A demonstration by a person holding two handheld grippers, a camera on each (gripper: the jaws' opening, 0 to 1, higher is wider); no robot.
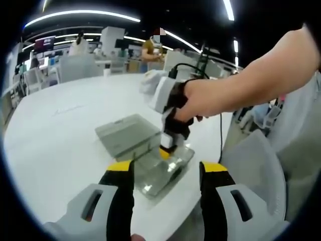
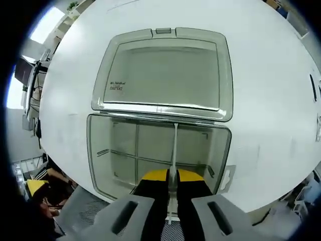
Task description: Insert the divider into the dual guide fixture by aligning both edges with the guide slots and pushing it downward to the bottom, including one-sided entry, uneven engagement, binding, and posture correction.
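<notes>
The right gripper (image 2: 172,176) is closed on the thin clear divider (image 2: 174,145), which stands upright inside the open clear box (image 2: 95,150) on the white table (image 2: 271,100). A small label (image 2: 116,87) on the box lid (image 2: 163,70) is too small to read. The left gripper (image 1: 166,173) hangs open, near the box.

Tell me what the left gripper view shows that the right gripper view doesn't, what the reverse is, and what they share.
Left gripper view alone: the person's hand working the right gripper, and the left gripper with jaws open and empty.

Right gripper view alone: the divider pinched in the jaws, the box's inner partitions, the lid label.

Both: the clear box with its opened lid on the white table.
</notes>
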